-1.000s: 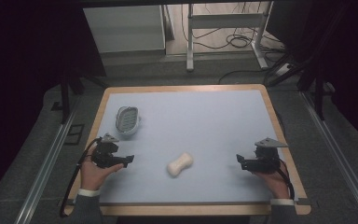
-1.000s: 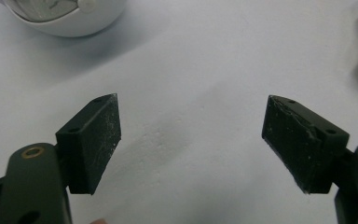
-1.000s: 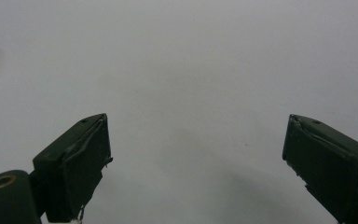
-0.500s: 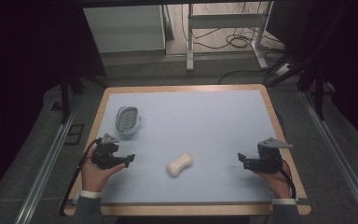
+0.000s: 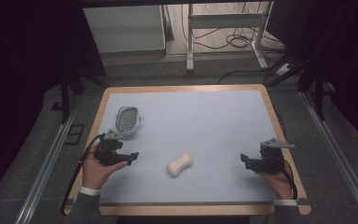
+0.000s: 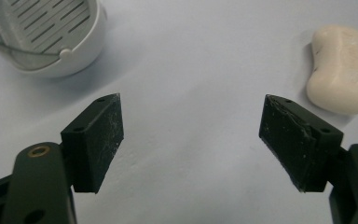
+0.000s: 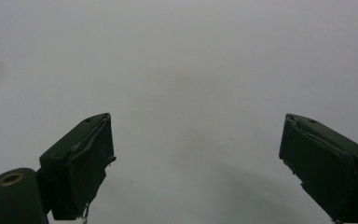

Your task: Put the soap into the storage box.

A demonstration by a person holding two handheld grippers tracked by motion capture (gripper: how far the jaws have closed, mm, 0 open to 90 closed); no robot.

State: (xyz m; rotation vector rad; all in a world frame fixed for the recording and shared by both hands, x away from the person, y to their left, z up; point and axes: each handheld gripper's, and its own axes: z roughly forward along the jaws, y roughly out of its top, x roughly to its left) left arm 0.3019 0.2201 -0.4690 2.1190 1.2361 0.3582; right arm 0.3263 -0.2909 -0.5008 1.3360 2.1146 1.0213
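Right claw [image 5: 247, 161] lower (soap dish [image 5: 127, 121] empty)

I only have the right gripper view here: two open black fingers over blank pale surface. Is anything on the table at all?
Observer: Yes. A cream, peanut-shaped bar of soap lies near the middle of the pale blue table.
Operator: Anything else?
Observer: A white slatted plastic soap dish sits apart from the soap, toward the far left.
Operator: Is the left gripper holding either?
Observer: No. The left gripper is open, with bare table between its fingers.
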